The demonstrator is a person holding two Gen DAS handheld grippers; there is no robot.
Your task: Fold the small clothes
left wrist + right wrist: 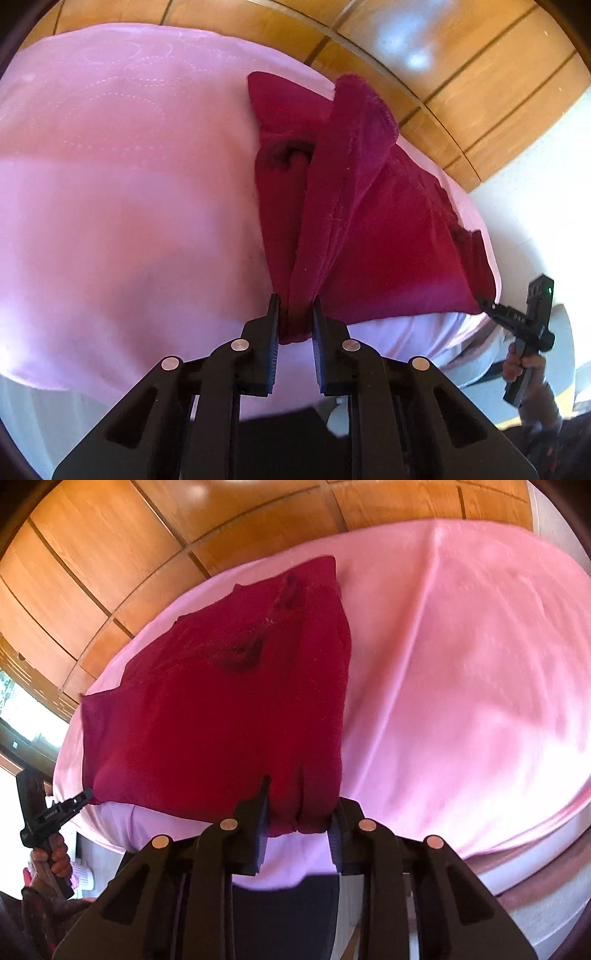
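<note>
A dark red fleece garment [388, 240] lies on a pink bedsheet [129, 184], near the bed's near edge. My left gripper [295, 301] is shut on a bunched corner of it, and a long fold rises from the jaws toward the garment's far end. My right gripper [484, 301], seen at the far right with a hand on its handle, pinches the garment's other near corner. In the right wrist view my right gripper [299, 805] is shut on the garment [207, 720] at its lower edge, with the cloth hiding one fingertip. My left gripper [86, 794] bites the corner at the far left.
Glossy wooden panels [480, 74] stand behind the bed [461, 664]. A pale floor [535, 184] runs alongside it. A person's hand [55, 860] holds the far gripper's handle. A bright window [14, 701] shows at the left edge.
</note>
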